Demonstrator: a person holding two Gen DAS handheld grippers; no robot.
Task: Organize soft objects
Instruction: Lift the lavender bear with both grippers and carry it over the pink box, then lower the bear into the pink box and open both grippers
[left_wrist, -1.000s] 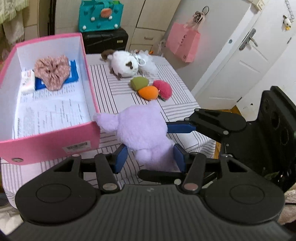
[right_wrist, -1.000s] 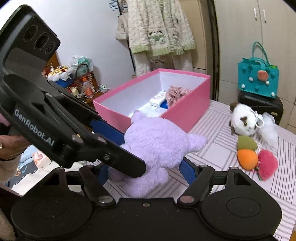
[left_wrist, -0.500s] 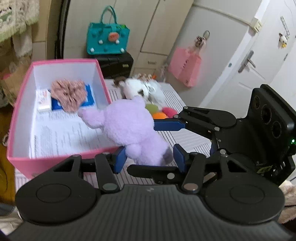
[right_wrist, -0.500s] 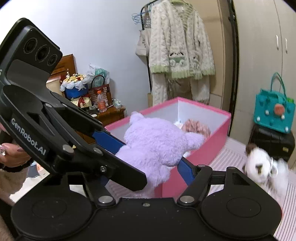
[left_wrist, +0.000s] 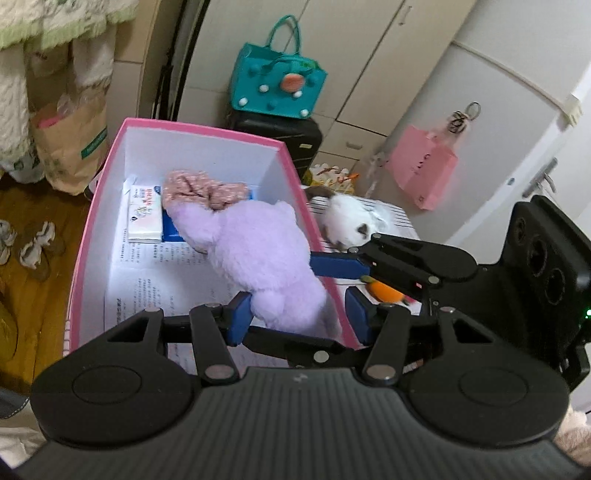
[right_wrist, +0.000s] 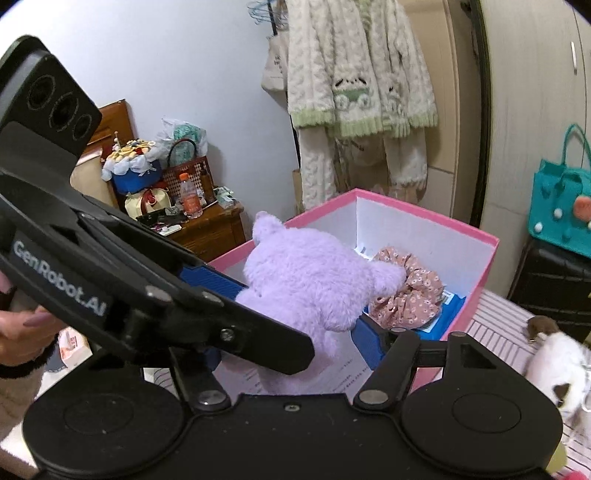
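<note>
**A crowded bedroom corner**

Pale cupboard doors (left_wrist: 369, 55) line the far wall, with a teal handbag (left_wrist: 279, 86) standing on a black suitcase (left_wrist: 284, 136). A white door (left_wrist: 546, 122) has a pink bag (left_wrist: 421, 173) hanging beside it. The floor (left_wrist: 33, 258) is warm wood — slippers (left_wrist: 35, 245) lie on it. On the other side, a knitted cream cardigan (right_wrist: 354, 74) hangs against a plain white wall (right_wrist: 166, 55), and a wooden cabinet (right_wrist: 210, 232) carries a bottle (right_wrist: 190, 195), a basket and oddments.
</note>
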